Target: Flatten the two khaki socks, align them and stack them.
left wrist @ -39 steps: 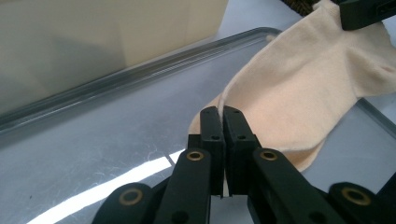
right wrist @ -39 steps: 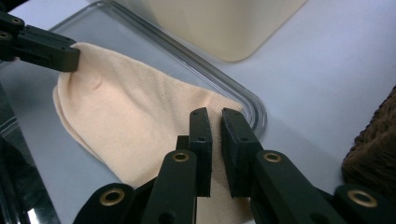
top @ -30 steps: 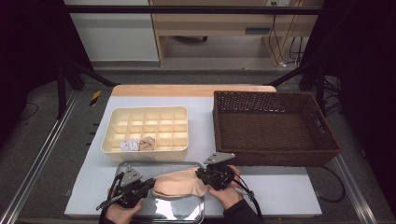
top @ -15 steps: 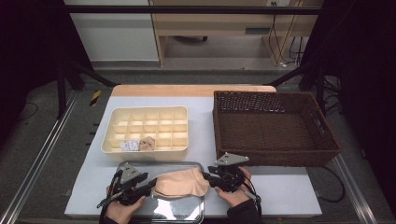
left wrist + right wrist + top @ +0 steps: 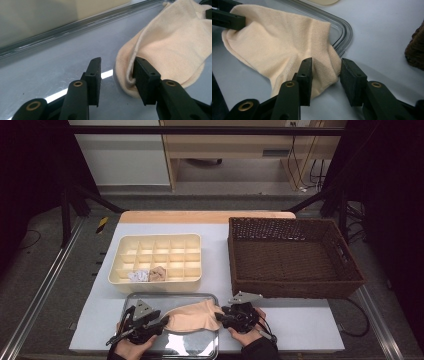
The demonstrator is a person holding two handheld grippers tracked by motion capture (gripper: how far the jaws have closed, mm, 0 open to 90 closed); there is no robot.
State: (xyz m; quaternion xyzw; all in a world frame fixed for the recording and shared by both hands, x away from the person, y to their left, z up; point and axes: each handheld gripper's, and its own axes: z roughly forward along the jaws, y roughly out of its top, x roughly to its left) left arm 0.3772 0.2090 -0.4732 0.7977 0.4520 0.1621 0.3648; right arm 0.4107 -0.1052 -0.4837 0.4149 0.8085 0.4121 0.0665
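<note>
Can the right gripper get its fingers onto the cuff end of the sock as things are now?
Probably yes. The right gripper stands open with the sock cuff lying between its fingers, on the tray edge, and nothing blocks them from closing.

At the bottom edge of the high view, both forearms are cut off, and the near rim of the metal tray (image 5: pixel 172 351) is partly covered by the left gripper (image 5: pixel 162 322). Two small bundles (image 5: pixel 149 274) in the divided box (image 5: pixel 157 282) are too small to be identified. In the left gripper view, the sock (image 5: pixel 172 47) is cropped at the upper right. The brown basket (image 5: pixel 415 52) is clipped at the right edge of the right gripper view.
</note>
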